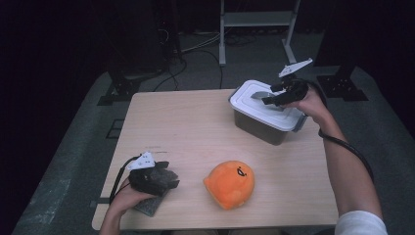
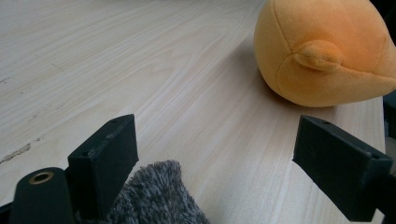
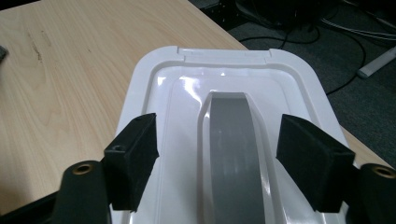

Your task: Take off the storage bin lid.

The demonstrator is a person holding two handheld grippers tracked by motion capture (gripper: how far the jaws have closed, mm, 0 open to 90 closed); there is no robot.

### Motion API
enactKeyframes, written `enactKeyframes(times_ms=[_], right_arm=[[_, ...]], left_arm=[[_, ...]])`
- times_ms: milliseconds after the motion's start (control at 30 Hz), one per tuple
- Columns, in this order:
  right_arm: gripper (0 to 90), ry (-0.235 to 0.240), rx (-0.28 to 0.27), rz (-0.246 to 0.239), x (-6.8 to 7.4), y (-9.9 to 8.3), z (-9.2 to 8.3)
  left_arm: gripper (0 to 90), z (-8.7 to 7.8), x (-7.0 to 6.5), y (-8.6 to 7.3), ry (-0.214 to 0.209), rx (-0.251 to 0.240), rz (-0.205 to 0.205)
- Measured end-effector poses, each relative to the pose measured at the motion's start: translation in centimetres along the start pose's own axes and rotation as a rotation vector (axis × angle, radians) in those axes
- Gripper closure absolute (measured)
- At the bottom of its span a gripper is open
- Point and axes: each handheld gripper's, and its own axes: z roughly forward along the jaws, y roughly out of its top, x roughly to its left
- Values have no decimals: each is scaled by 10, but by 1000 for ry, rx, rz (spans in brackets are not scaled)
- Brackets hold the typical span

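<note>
Right gripper view had your right gripper (image 3: 215, 161) over the white lid (image 3: 187, 93) of the storage box (image 1: 264, 125), fingers (image 3: 133, 158) open and straddling the grey handle (image 3: 231, 154) without pressing on it. Handle ran straight down the middle between them, lid seated on the box at the far right of the desk (image 1: 181, 127). Risk as I read it: the handle lay flat in its recess, so if you closed from that height the pads could skate off the glossy plastic and catch nothing; close too low and you'd have jammed the fingers against the recess walls. If the lid was latched, a straight pull could have dragged the whole box toward the desk edge, which sat near it. Left gripper (image 2: 215, 172) was idle, fingers spread wide and holding nothing, with a grey fuzzy cloth (image 2: 156, 196) under it at the near left. Left gripper view gave you the orange plush toy (image 2: 327, 51) up close on the desk; high view gave the overall layout, toy well apart from the box, but couldn't resolve the finger-to-handle gap.
</note>
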Motion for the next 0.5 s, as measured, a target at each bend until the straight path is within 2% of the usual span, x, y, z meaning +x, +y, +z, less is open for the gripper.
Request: enactKeyframes(times_ms=[200,367,467,500], right_arm=[[383,-8,6,3,-3,-6,5],[539,2,2,13,-4,-9,9],[574,0,3,5,-4,-8,10],[639,-2,0,11,-5,-9,10]], left_arm=[[129,0,0,0,-1,-2,1],[129,-1,1,-1,-3,-6,-4],[129,-1,1,-1,-2,-5,-7],[124,-1,1,-2,-2,-3,-8]])
